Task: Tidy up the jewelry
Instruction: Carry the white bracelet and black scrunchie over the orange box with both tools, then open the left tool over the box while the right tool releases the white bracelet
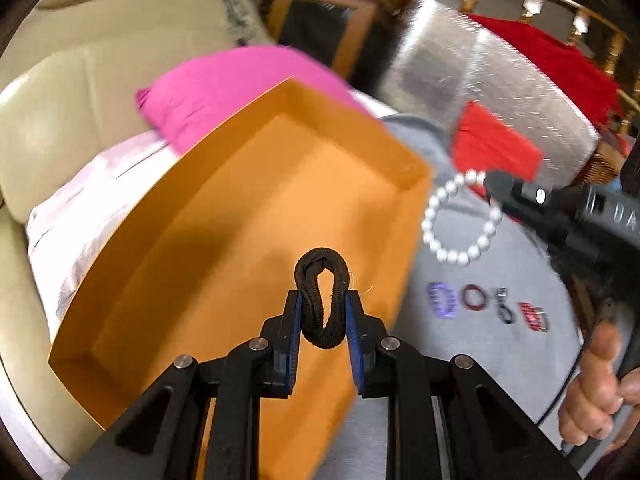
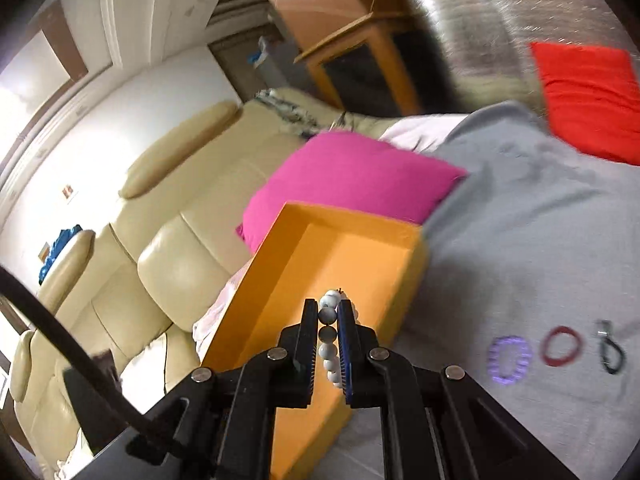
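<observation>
An orange open box [image 1: 224, 216] lies on the bed, seen in both views [image 2: 280, 280]. My left gripper [image 1: 323, 296] is shut on a black looped hair tie [image 1: 322, 300], held above the box floor. My right gripper [image 2: 327, 312] is shut on a white bead bracelet [image 2: 330, 344] over the box's near end; in the left wrist view that bracelet [image 1: 460, 220] hangs from the right gripper [image 1: 494, 184] just right of the box. On the grey cloth [image 2: 540, 240] lie a purple ring band [image 2: 509, 359], a red band [image 2: 561, 346] and a black clasp piece [image 2: 610, 350].
A pink pillow [image 2: 352, 180] sits behind the box, a red cushion [image 2: 588, 96] at the far right. A cream sofa [image 2: 152, 240] runs along the left. A red-and-silver item [image 1: 534, 316] lies by the bands. A person's hand [image 1: 592, 392] holds the right gripper's handle.
</observation>
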{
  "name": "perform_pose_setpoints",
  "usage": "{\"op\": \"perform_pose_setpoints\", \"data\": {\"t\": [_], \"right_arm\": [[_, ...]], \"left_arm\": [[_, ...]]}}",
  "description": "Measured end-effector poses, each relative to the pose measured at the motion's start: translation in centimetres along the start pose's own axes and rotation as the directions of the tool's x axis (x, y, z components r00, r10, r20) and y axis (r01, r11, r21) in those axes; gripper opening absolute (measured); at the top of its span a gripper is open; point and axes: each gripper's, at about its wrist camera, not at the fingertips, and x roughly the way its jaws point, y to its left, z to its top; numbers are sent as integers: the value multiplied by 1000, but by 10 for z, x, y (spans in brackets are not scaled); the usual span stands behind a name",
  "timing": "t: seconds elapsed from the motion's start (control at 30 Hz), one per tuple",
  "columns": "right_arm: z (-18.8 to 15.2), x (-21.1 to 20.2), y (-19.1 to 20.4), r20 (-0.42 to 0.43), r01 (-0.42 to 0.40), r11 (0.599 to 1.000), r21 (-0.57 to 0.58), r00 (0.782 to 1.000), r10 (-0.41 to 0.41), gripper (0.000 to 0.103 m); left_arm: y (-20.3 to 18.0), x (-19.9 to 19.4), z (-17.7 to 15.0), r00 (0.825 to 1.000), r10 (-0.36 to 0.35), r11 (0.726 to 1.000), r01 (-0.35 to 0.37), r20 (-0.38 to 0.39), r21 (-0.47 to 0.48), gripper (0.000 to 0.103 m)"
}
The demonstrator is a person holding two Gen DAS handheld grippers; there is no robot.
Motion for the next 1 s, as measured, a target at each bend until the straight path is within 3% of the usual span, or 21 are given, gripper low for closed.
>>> {"op": "perform_pose_setpoints", "data": {"t": [0.23,0.37,0.5,0.6,0.7,0.8,0.83,0.93,1.0], "right_arm": [[-3,74,16,-89,32,999,11,996,-31,11],[-5,80,11,-94,50,998,36,994,-46,13],[-1,66,9,-71,65,997,44,996,-62,13],[-1,40,3,-27,89,996,28,996,-88,14],[-6,3,-13,19,136,990,22,990,-137,14],[-13,-35,-35,54,192,981,44,980,-194,14],[-16,-48,-43,66,205,977,57,976,-209,14],[-30,-91,-73,103,243,963,113,961,-255,14],[-41,-115,-91,121,271,951,148,950,-289,14]], "left_arm": [[24,20,3,997,57,998,-58,-45,-31,26],[32,12,2,992,120,991,-122,-30,-59,51],[34,2,4,987,157,984,-154,31,-86,65],[9,-3,-1,991,112,994,-113,73,4,66],[-31,5,-14,994,76,985,-86,78,146,66],[-74,16,-32,992,86,934,-114,96,340,66],[-89,26,-41,988,116,894,-148,102,422,66],[-103,50,-53,983,165,842,-180,76,509,66],[-103,71,-58,970,240,808,-226,46,543,66]]}}
